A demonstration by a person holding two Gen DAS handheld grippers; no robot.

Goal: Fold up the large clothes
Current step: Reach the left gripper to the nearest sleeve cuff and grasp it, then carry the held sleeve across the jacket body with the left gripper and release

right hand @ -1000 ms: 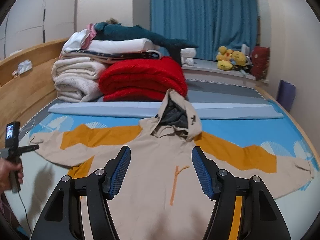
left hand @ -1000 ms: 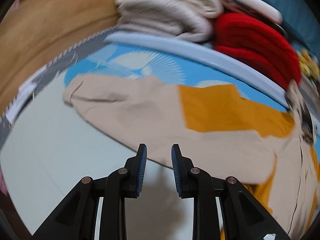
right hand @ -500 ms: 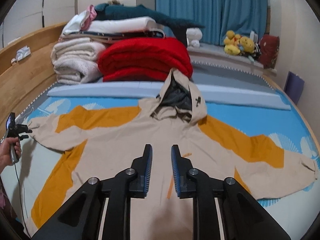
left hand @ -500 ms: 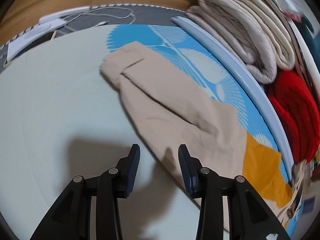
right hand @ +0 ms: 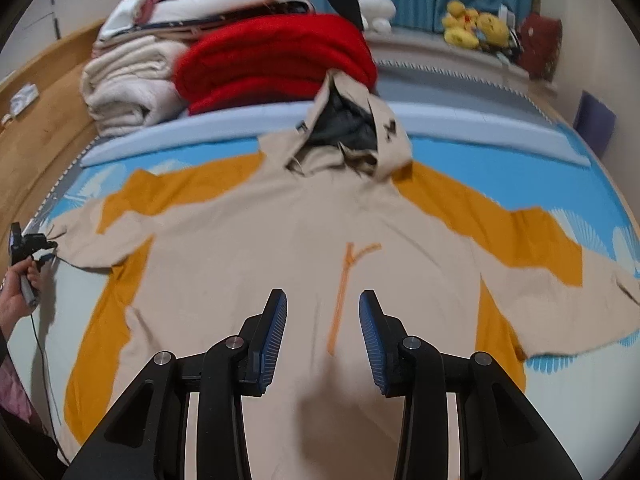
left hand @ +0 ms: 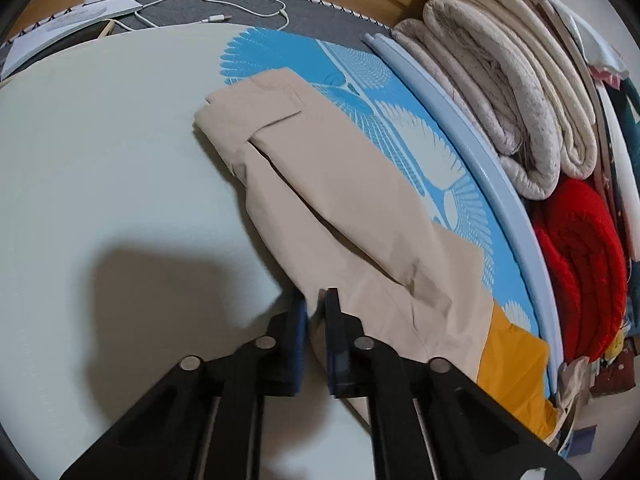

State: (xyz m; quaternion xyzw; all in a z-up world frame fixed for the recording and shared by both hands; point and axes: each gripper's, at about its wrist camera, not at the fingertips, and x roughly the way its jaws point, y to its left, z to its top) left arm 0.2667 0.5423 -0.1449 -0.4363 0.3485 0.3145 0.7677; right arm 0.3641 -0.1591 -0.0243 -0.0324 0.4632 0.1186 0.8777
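Now my left gripper (left hand: 316,312) pinches the hooded jacket's (right hand: 256,264) sleeve (left hand: 320,184) edge. Right gripper (right hand: 323,336), parted and empty, hovers near the zipper (right hand: 340,300). I'd lift the sleeve cleanly inward.

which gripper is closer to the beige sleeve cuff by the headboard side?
Left. The left gripper is pinching that beige sleeve below its cuff; the right gripper hangs open over the jacket's chest.

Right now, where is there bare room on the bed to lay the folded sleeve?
Bare pale sheet lies left of the sleeve, bounded by the cable at the headboard. Crowded: folded blankets and red quilt beyond the blue bolster.
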